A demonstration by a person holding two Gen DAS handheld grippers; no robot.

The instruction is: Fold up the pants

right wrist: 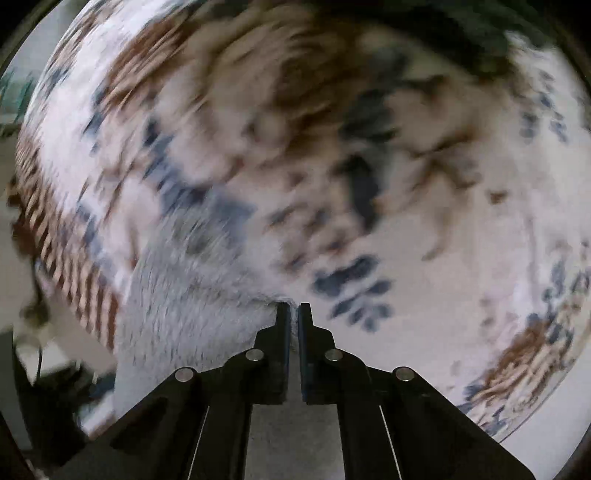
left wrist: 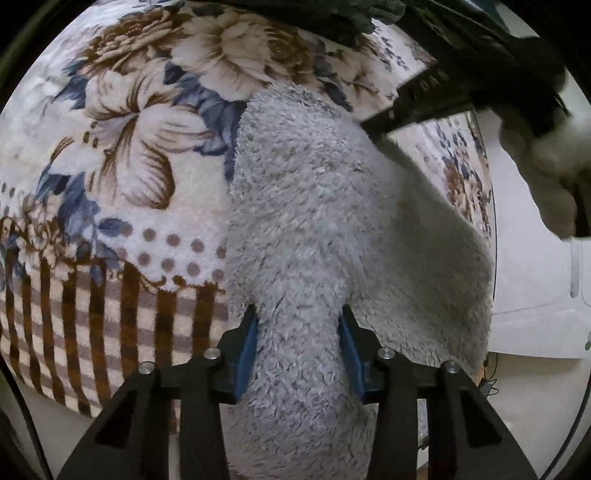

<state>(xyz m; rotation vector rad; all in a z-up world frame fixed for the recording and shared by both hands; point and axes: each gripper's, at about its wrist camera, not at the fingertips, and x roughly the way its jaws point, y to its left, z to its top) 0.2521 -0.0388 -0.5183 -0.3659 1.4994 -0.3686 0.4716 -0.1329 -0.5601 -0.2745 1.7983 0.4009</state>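
The pants (left wrist: 314,206) are grey and fluffy and hang above a floral blanket (left wrist: 140,155). My left gripper (left wrist: 298,325) is shut on a thick bunch of the pants between its blue pads. In the same view my right gripper (left wrist: 373,131) shows at the upper right, black, holding the pants' far edge up. In the blurred right wrist view my right gripper (right wrist: 294,308) is nearly closed on a thin edge of the pants (right wrist: 192,314), which spread to its left.
The blanket (right wrist: 406,221) with brown and blue flowers and a striped border (left wrist: 74,325) covers the surface below. A dark garment (left wrist: 332,14) lies at its far edge. White floor (left wrist: 535,314) shows to the right.
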